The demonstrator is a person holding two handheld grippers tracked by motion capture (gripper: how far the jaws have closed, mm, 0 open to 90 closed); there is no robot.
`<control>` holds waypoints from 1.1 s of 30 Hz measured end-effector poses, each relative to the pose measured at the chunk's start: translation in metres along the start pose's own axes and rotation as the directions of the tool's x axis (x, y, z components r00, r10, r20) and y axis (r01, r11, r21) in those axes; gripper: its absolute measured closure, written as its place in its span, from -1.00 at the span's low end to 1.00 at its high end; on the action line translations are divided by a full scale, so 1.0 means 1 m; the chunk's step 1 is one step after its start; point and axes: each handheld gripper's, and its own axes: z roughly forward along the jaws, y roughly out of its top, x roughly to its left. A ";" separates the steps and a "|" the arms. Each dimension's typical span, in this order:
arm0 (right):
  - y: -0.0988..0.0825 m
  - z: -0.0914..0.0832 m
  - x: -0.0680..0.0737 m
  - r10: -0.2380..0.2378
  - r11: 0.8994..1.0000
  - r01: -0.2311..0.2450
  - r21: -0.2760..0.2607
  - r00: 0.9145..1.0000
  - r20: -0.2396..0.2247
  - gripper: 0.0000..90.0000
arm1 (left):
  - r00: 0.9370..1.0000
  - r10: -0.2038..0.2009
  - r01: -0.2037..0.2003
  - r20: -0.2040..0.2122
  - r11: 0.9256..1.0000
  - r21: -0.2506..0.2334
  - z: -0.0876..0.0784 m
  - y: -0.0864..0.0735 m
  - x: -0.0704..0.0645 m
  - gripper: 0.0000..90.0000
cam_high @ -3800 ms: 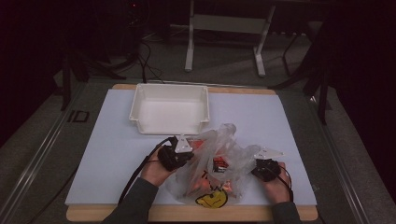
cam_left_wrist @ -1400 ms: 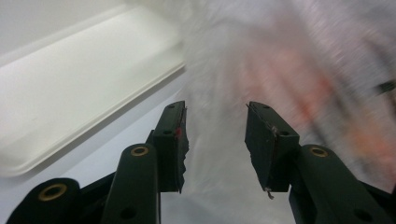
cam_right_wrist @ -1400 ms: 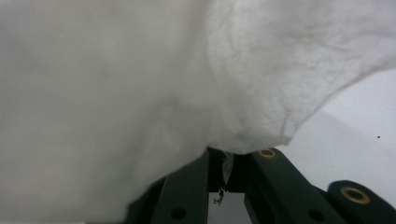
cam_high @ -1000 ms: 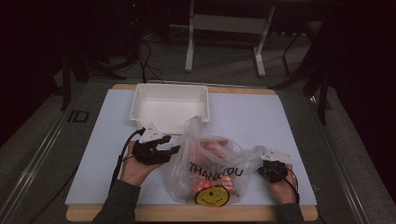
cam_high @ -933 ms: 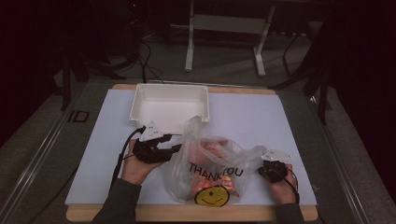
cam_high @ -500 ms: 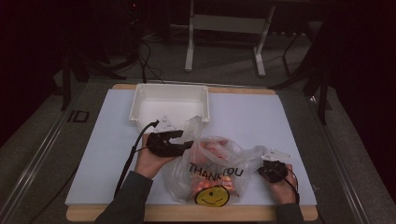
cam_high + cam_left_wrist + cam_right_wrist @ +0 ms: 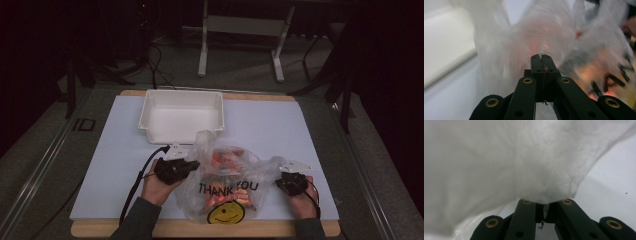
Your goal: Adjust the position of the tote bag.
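A clear plastic bag printed THANK YOU with a yellow smiley lies on the white mat near the front edge; orange-red items show inside it. My left gripper sits at the bag's left side. Its jaws have just been closing and now stand together, with a thin sliver of bag film pinched between them. My right gripper holds the bag's right edge. In the right gripper view the film drapes over its shut jaws.
A white rectangular tray stands behind the bag at the mat's middle back; its wall shows in the left gripper view. Bare mat lies to the right of the tray. Black cables trail from both grippers.
My left hand has moved right and down from open mat to the bag's left side, and its jaws have gone from open to shut. The right hand has kept still.
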 end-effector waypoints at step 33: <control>0.000 -0.001 0.000 -0.018 1.000 0.017 0.019 0.998 0.061 0.98 | 0.993 -0.084 0.090 -0.082 0.993 0.074 -0.034 -0.081 0.009 0.62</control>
